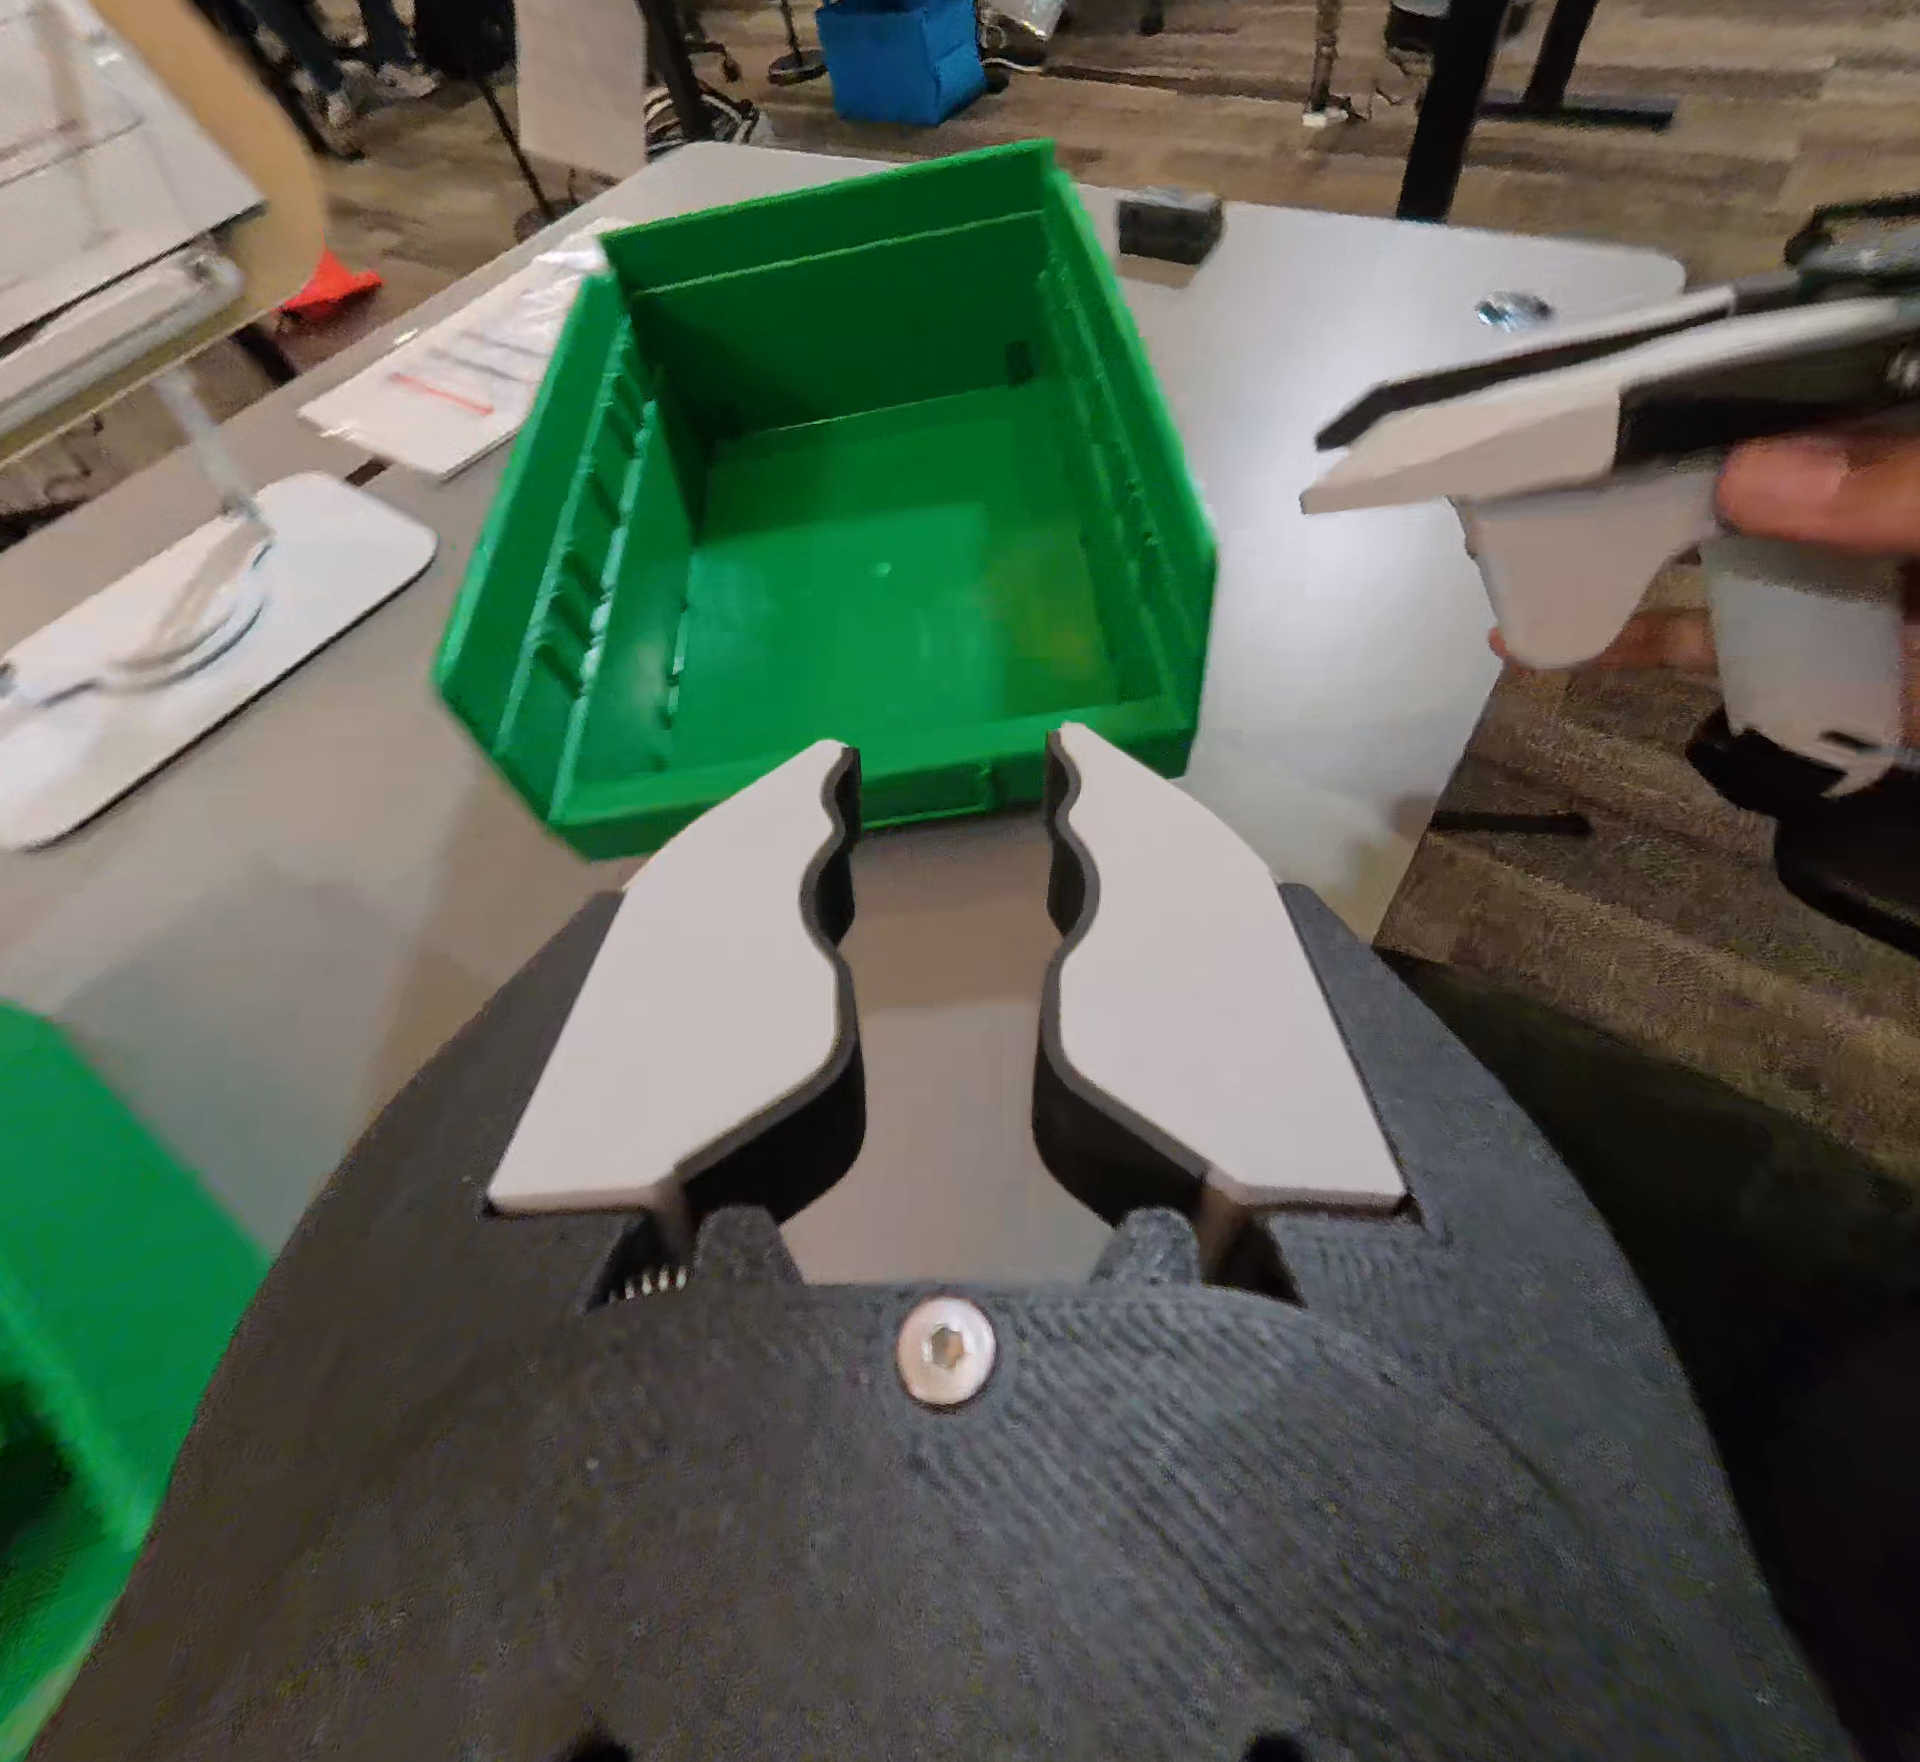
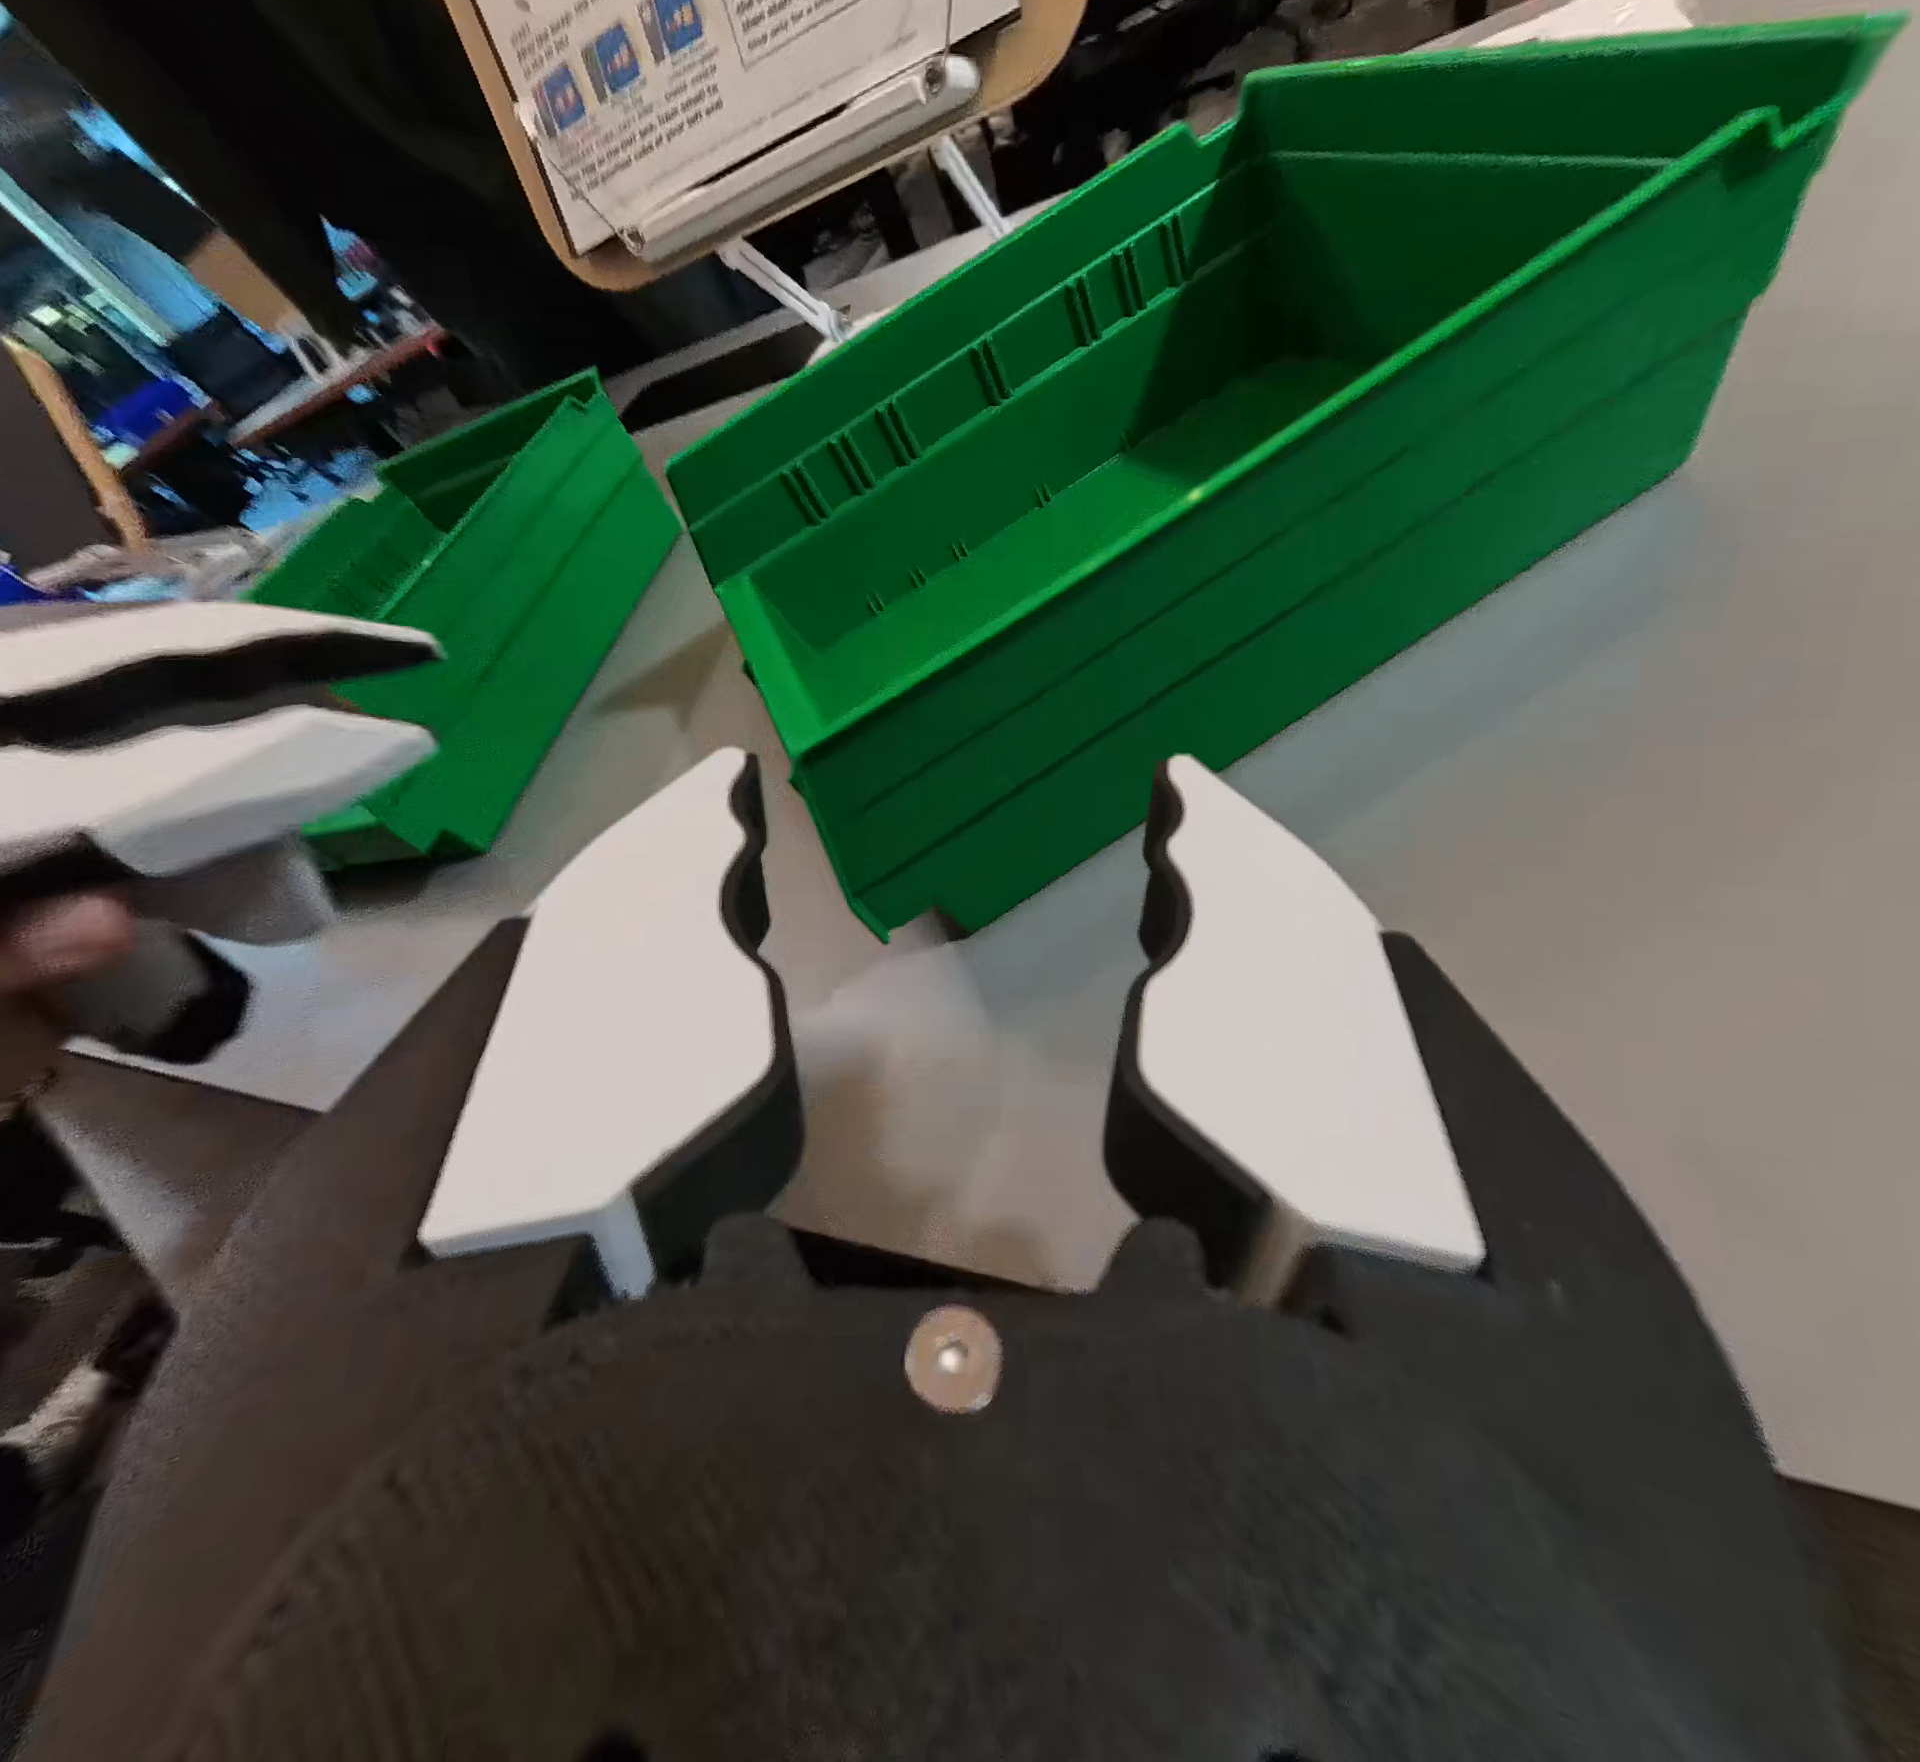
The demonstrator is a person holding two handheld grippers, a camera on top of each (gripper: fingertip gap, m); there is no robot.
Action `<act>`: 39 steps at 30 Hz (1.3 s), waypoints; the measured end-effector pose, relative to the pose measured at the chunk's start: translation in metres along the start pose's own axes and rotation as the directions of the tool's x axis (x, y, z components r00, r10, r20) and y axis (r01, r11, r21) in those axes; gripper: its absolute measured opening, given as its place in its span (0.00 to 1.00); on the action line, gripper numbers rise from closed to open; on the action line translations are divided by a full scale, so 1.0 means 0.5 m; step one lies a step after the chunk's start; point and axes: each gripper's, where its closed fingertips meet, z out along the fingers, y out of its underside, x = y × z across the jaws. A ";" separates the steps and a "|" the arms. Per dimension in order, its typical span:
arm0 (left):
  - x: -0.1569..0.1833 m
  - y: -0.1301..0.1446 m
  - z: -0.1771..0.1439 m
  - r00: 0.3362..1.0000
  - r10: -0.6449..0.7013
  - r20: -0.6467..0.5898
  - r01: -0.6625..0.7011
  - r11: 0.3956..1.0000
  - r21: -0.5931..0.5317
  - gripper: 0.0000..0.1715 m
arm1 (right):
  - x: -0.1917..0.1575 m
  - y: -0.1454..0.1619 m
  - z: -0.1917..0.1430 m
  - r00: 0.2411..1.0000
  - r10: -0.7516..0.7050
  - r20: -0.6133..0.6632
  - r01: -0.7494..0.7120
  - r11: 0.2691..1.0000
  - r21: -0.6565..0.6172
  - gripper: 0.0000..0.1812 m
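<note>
— What's the left gripper [image 1: 951, 756] doing?

— Fingers parted, nothing between them. It hangs over the grey table [image 1: 1309, 486], tips just short of the near wall of the green bin [image 1: 894, 590], which looks bare inside.

— And the right gripper [image 2: 956, 777]?

— Spread wider and just as empty, pointing at a corner of the same bin [image 2: 1195, 569] without touching it. A hand [image 1: 1808, 486] holds it, mostly cut off at the frame edge.

— Anything else nearby?

— A second green bin [image 2: 499, 590] just beside the first; its inside is hidden from here. Behind them a clipboard on a stand [image 2: 748, 39] with a printed sheet. Some papers [image 1: 457, 372] lie past the first bin, and a small dark object [image 1: 1169, 221] near the far edge is too blurred to identify
</note>
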 end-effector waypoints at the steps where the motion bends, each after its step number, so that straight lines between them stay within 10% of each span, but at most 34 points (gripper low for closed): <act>1: -0.026 -0.006 -0.018 0.999 -0.045 0.022 0.045 0.999 0.018 0.20 | -0.012 0.002 0.008 1.000 -0.018 -0.020 0.018 1.000 -0.001 0.42; 9: -0.140 0.003 -0.121 0.983 -0.145 0.111 0.143 0.989 0.029 0.25 | -0.035 -0.027 0.074 0.852 -0.377 -0.363 0.401 0.916 -0.010 0.49; 25: -0.304 0.116 -0.278 0.888 -0.284 0.361 0.260 0.959 0.115 0.23 | 0.091 -0.023 0.092 0.814 -0.304 -0.495 0.285 0.951 -0.117 0.42; 39: -0.402 0.142 -0.367 0.813 -0.345 0.470 0.295 0.939 0.178 0.23 | 0.230 -0.079 0.028 0.765 -0.299 -0.570 0.282 0.952 -0.121 0.05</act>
